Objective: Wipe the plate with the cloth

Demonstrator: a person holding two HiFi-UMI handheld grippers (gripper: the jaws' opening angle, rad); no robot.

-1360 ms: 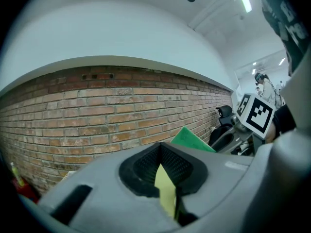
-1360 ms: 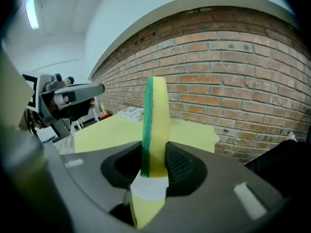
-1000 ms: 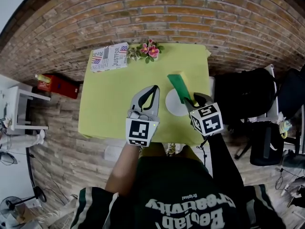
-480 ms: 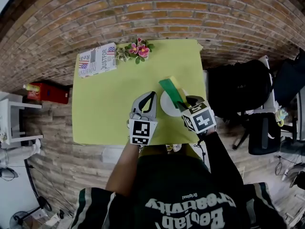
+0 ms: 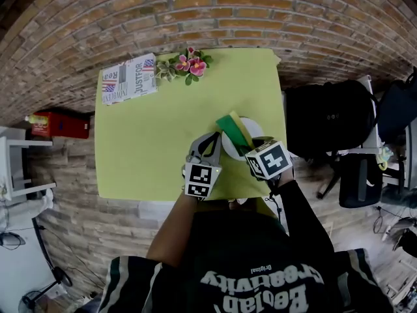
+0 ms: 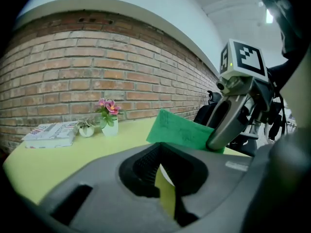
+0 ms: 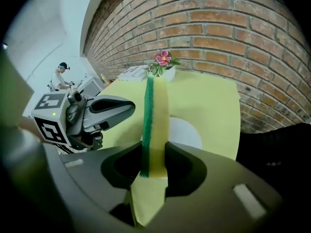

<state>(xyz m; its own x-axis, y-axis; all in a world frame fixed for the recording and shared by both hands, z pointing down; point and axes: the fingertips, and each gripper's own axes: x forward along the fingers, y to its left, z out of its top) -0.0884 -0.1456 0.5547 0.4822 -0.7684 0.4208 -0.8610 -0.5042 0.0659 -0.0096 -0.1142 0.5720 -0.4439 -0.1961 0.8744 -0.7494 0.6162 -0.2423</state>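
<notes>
Green-and-yellow cloth (image 7: 153, 125) pinched on edge in the right gripper (image 7: 153, 164), over the white plate (image 5: 251, 130).

Right gripper clamps the cloth's near end, so the strip stands upright and reaches out over the plate; whether it touches cannot be told. Left gripper (image 5: 215, 141) sits just beside the plate's left rim with its jaws pressed almost together and nothing between them. The plate lies near the front right edge of the yellow-green table (image 5: 150, 142). Flowers (image 5: 192, 64) and a paper (image 5: 127, 78) lie at the far edge by the brick wall.
</notes>
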